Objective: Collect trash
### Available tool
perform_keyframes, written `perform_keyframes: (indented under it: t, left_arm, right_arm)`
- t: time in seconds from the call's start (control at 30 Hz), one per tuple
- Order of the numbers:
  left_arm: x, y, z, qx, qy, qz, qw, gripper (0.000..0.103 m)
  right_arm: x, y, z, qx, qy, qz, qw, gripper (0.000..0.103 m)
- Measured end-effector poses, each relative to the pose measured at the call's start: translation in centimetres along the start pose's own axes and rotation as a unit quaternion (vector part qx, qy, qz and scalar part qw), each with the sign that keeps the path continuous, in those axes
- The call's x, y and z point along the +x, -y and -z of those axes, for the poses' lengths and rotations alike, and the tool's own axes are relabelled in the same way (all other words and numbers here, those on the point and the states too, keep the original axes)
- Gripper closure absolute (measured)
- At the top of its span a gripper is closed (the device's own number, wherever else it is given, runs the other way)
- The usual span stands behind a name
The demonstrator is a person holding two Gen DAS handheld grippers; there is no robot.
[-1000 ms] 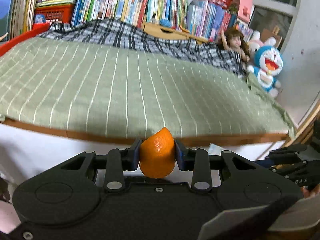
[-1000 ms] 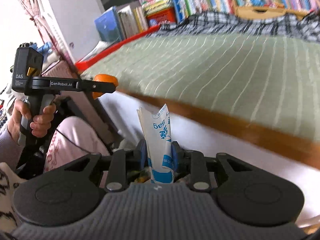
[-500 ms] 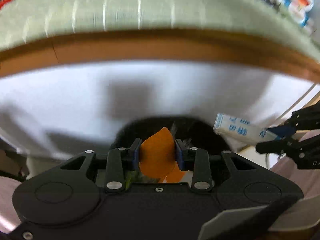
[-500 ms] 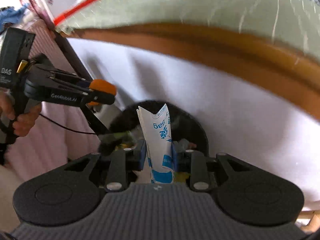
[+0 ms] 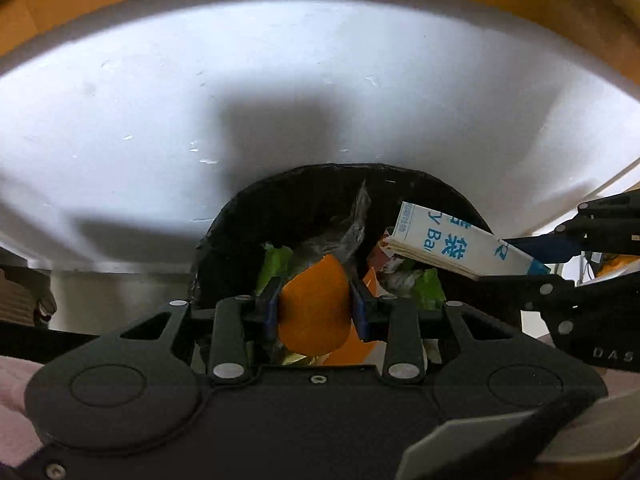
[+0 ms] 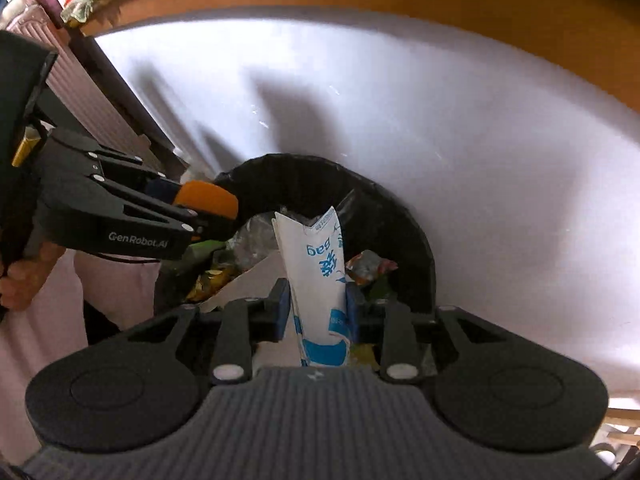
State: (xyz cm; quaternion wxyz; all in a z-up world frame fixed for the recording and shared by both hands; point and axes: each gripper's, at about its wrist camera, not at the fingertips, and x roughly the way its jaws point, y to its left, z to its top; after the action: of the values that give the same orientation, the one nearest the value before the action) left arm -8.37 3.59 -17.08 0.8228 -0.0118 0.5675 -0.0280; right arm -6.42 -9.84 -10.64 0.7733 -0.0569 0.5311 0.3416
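A home bedroom: a bed's wooden rail (image 6: 440,4) above a lined bin (image 5: 240,220).

A white panel (image 5: 168,92) fills the view below a wooden board edge (image 6: 500,36), soft shadows falling across it. Top left in the right wrist view, a green cloth corner (image 6: 86,2) hangs over, ribbed pale furniture (image 6: 76,84) beside it.

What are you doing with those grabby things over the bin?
A person is throwing away trash with a tool in each hand. The left tool pinches a piece of orange peel over the black-lined trash bin, which already holds wrappers and scraps. The right tool has a white and blue paper packet between its fingers above the same bin; its jaws have just been opening, with a gap on one side, so the packet seems about to drop.
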Motion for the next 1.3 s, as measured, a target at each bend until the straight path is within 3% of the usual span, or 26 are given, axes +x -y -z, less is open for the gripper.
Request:
perform_keyframes:
  t: [0.03,0.1,0.13,0.27,0.43,0.67,0.8,1.0,1.13,1.3]
  left_arm:
    - [0.1,0.0,0.0,-0.002,0.000,0.002,1.0000,0.068]
    - [0.3,-0.2,-0.3,-0.011,0.001,0.008,0.9999,0.064]
    - [0.5,-0.4,-0.3,-0.015,0.001,0.010,0.9998,0.064]
    - [0.2,-0.5,-0.4,-0.012,0.003,0.011,0.9999,0.049]
    - [-0.2,0.2,-0.2,0.012,0.002,0.003,0.9999,0.030]
    - [-0.5,-0.1,-0.1,-0.013,0.000,0.006,0.9999,0.024]
    - [-1.6,0.1,0.5,-0.027,0.006,0.003,0.9996,0.017]
    - [-3.5,0.7,1.8,-0.048,0.013,-0.014,0.9987,0.004]
    - [-4.7,1.0,2.4,-0.055,0.032,-0.029,0.9976,0.001]
    - [-5.8,0.6,3.3,-0.077,0.050,-0.018,0.9956,0.000]
  right_arm:
    - [-0.1,-0.1,0.0,-0.003,0.000,0.002,1.000,0.061]
    - [-0.3,-0.2,0.1,-0.001,0.001,0.005,1.000,0.041]
    - [-0.5,-0.1,0.2,0.001,0.002,0.006,1.000,0.038]
    - [-0.8,0.1,0.2,0.007,0.002,0.009,1.000,0.035]
    - [-0.6,-0.4,0.3,0.009,0.001,0.013,1.000,0.022]
    - [-0.6,-0.8,0.9,0.035,0.000,0.022,0.999,0.011]
    - [-1.3,-1.0,1.4,0.061,0.008,0.033,0.998,0.000]
    - [-2.1,-1.7,2.4,0.099,-0.001,0.047,0.994,0.000]
    - [-2.2,-2.5,2.9,0.093,-0.007,0.086,0.992,0.000]
    - [-2.3,-3.0,3.4,0.102,-0.018,0.104,0.989,0.000]
